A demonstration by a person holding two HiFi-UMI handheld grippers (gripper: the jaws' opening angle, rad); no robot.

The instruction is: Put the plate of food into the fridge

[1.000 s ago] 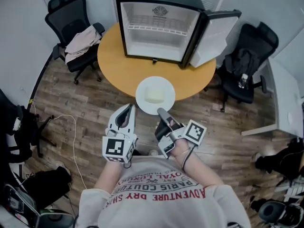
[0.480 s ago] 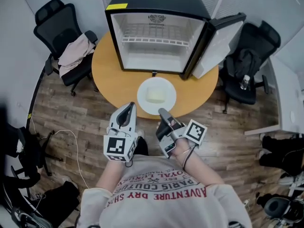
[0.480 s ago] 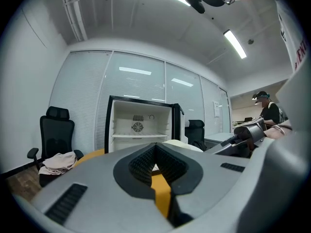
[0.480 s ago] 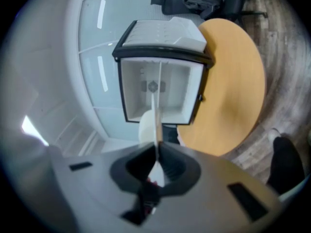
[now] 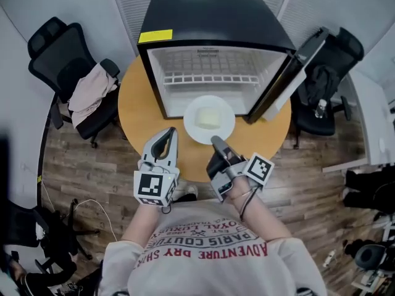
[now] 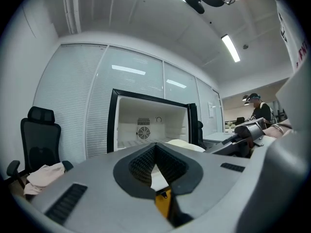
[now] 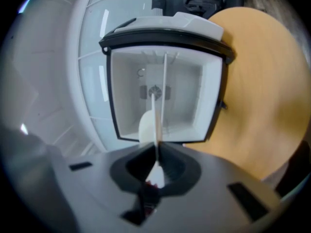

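Observation:
A white plate (image 5: 209,119) with a pale block of food (image 5: 208,118) hovers at the lower front edge of the open black mini fridge (image 5: 216,54). My right gripper (image 5: 216,142) is shut on the plate's near rim. From the right gripper view the plate (image 7: 156,115) shows edge-on as a thin white line, with the food (image 7: 146,127) to its left and the white fridge interior (image 7: 165,96) behind. My left gripper (image 5: 168,134) hangs shut and empty, left of the plate. The left gripper view shows the fridge (image 6: 146,125) ahead and the plate (image 6: 187,145) to the right.
The fridge stands on a round wooden table (image 5: 145,125), its door (image 5: 296,73) swung open to the right. A wire shelf (image 5: 213,79) crosses the interior. A black chair with clothes (image 5: 89,91) stands at left, another black chair (image 5: 324,79) at right.
The plate, held by my right gripper, has moved up from over the table's near side to the fridge's opening. Both grippers and the person have come closer to the fridge.

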